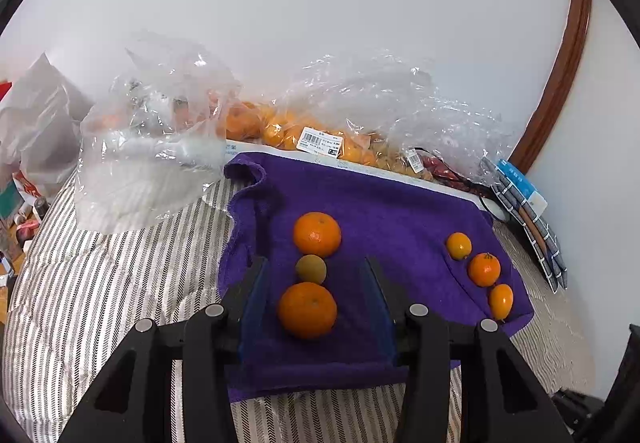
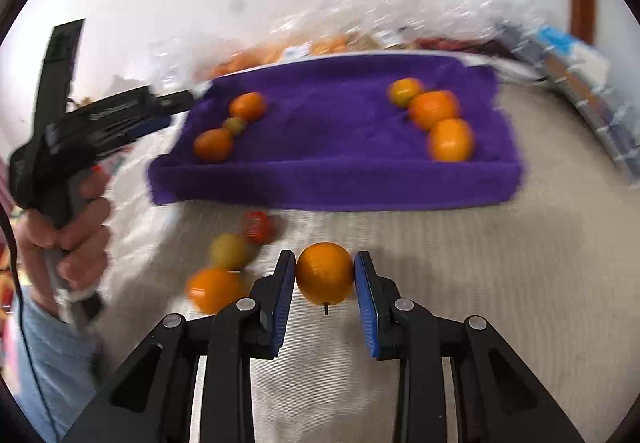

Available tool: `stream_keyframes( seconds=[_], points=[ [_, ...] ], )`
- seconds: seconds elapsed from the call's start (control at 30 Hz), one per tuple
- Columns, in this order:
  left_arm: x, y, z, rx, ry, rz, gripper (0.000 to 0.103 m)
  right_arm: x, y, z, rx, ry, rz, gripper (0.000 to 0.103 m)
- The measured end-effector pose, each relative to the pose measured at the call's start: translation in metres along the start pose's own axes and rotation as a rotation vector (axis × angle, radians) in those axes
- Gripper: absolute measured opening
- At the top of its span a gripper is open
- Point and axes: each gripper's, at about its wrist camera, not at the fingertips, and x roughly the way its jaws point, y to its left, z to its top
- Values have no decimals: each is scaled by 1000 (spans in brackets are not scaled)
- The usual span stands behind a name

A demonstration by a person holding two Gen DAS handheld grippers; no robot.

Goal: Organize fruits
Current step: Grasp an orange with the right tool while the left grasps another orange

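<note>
A purple towel [image 1: 380, 211] [image 2: 340, 131] lies on the striped bed. On its left stand an orange [image 1: 317, 234], a small green-brown fruit [image 1: 311, 269] and another orange [image 1: 307, 310] in a row. On its right are three smaller oranges [image 1: 484, 269]. My left gripper [image 1: 314, 271] is open above the left row, the near orange between its fingers, not touched. My right gripper [image 2: 325, 275] is shut on an orange [image 2: 325, 273], held above the bed in front of the towel. The left gripper also shows in the right wrist view [image 2: 176, 101].
Loose on the bed in front of the towel lie an orange [image 2: 214, 289], a green fruit [image 2: 229, 251] and a red fruit [image 2: 258, 227]. Plastic bags with oranges [image 1: 320, 135] line the wall behind. An empty clear bag [image 1: 148, 155] is at left. Books [image 1: 528, 215] lean at right.
</note>
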Motion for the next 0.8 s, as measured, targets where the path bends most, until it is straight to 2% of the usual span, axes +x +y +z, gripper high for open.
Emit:
stream_keyframes(
  seconds=[0.13,0.27,0.43,0.5,0.6,0.67,0.8],
  points=[
    [0,-1,0,12,-3,13,45,4,-16,-8,13,14,-33,31],
    [-3,1,-2,15,-9,14,45,18,-13,-14,6,29,-33,32],
    [-7,-2,-4,38,-19,23,45,21,-7,-16,-27,-6,-71,32],
    [-10,-6,-7,54,3,26,45,17,-7,-17,-38,-18,-85,32],
    [-26,-13,-21,69,25,-39,45,4,-11,-21,-74,-59,-130,32],
    [-36,-21,-36,101,59,-53,45,-4,-20,-25,-85,-77,-155,32],
    [-41,-30,-70,87,143,-114,45,-11,-40,-31,-63,-71,-178,32]
  ],
)
